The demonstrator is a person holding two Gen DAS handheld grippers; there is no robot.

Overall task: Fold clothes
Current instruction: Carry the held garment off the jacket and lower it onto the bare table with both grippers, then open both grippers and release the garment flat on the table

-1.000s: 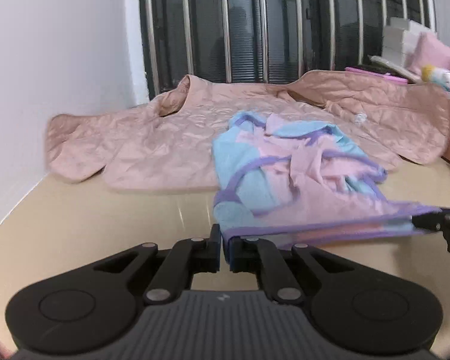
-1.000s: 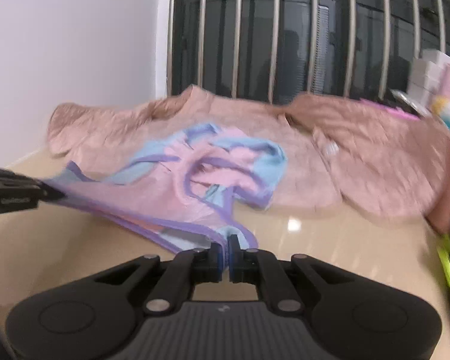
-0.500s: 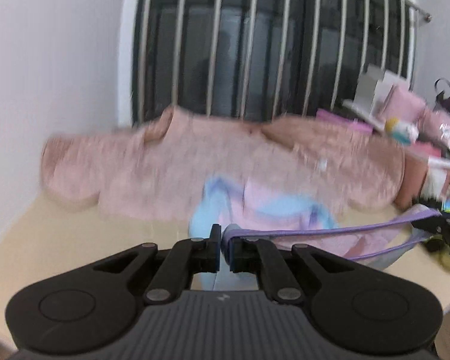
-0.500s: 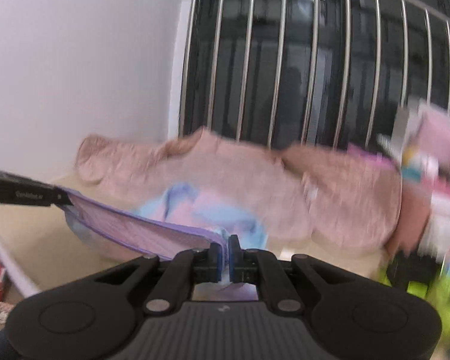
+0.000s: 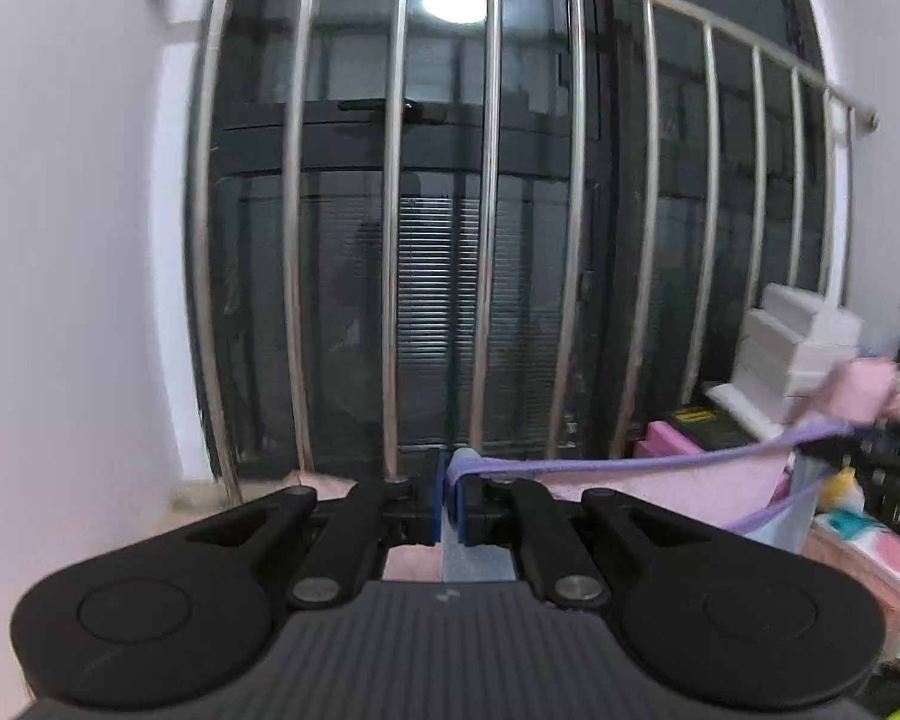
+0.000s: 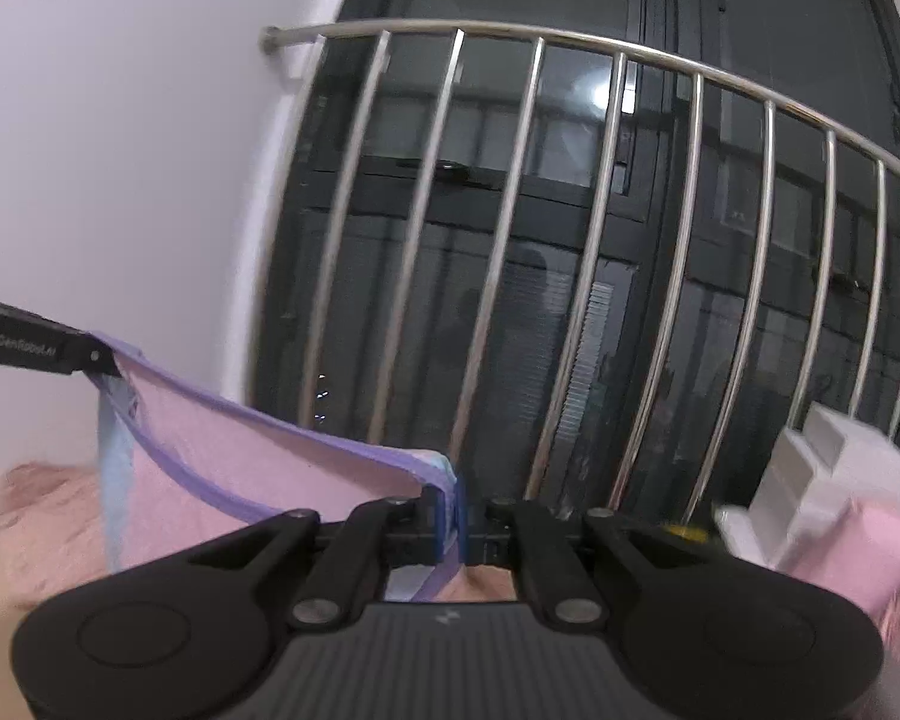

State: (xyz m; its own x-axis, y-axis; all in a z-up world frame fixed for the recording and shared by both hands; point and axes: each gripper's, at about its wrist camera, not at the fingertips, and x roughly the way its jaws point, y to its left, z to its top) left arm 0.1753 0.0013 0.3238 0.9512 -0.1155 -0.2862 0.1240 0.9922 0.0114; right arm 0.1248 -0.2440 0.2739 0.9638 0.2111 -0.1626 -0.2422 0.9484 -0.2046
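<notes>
A window grille of steel bars fills both views, with a white wall at 9 o'clock. A pink quilt lies low at 8 o'clock in the right view. White boxes are stacked at 3 o'clock in the left view. The garment, pink with purple trim and pale blue panels, hangs in the air, its purple hem stretched between the two grippers. The left gripper has its jaws closed on the hem, which runs off toward 3 o'clock. The right gripper has its jaws clamped on the other end, the cloth sagging away toward 9 o'clock, where the left gripper shows at the frame edge.
</notes>
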